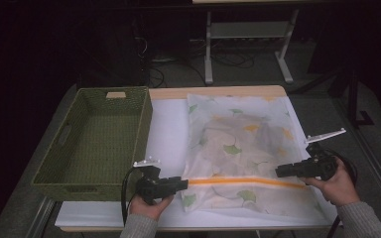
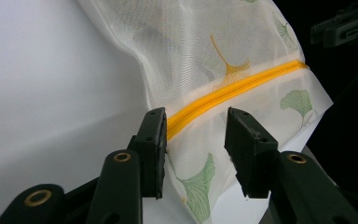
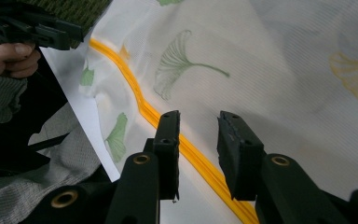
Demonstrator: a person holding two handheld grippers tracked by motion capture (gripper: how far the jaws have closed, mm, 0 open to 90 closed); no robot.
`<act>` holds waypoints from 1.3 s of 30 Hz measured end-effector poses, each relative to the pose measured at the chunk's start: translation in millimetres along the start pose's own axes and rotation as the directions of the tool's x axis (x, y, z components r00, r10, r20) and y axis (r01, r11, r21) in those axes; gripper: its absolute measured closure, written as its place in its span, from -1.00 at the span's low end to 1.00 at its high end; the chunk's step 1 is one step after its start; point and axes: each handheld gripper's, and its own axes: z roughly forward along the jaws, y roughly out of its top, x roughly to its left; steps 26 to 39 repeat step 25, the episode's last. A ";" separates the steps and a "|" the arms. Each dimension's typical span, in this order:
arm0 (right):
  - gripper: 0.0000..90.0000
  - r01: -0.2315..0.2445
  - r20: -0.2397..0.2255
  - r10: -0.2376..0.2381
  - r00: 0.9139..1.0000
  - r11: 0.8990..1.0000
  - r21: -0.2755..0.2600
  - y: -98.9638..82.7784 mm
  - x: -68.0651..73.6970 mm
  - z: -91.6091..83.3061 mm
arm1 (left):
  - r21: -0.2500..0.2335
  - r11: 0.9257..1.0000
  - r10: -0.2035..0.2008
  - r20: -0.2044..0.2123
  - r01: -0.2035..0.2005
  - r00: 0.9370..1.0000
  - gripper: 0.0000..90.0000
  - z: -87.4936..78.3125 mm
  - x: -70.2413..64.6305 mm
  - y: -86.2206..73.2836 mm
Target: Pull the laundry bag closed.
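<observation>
Item: mesh laundry bag (image 1: 240, 148), white, translucent, printed with green and yellow ginkgo leaves, with an orange zipper (image 1: 243, 182) running across its near end. Lies flat on the white sheet (image 1: 166, 134) that covers the worktop (image 1: 213, 92), right of centre; folded cloth shows dimly through the mesh.

Left tongs (image 1: 183, 184): held level at the left end of the zipper, tips at the bag's near-left edge. In the left gripper view the jaws stand partly apart with the zipper's end and a strip of mesh lying in the gap between them; the pads (image 2: 154, 149) do not press on the fabric. Nothing held.

Right tongs (image 1: 280, 172): held level at the right end of the zipper, pointing toward the left tongs. In the right gripper view the jaws stand partly apart above the bag, the zipper passing under the gap close to one pad (image 3: 170, 149); no grip on it. Nothing held.

Also present: green woven basket (image 1: 96, 141), on the worktop's left side, just beside the sheet and apart from the bag.
</observation>
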 end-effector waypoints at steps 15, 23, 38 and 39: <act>0.36 0.051 -0.019 -0.051 0.998 0.999 -0.007 19.1 18.5 13.7 | 0.006 1.000 0.006 0.006 -0.006 1.000 0.19 -1.0 0.3 -3.0; 0.21 0.071 -0.025 -0.071 0.997 0.997 -0.007 23.4 25.2 20.1 | 0.003 1.000 0.006 0.014 -0.006 1.000 0.14 -0.4 1.3 -5.5; 0.18 0.077 -0.025 -0.078 0.997 0.997 -0.009 24.1 26.5 21.8 | 0.007 1.000 0.006 0.015 -0.006 1.000 0.12 0.8 1.9 -6.9; 0.18 0.077 -0.025 -0.078 0.997 0.997 -0.009 24.1 26.5 21.8 | 0.007 1.000 0.006 0.015 -0.006 1.000 0.12 0.8 1.9 -6.9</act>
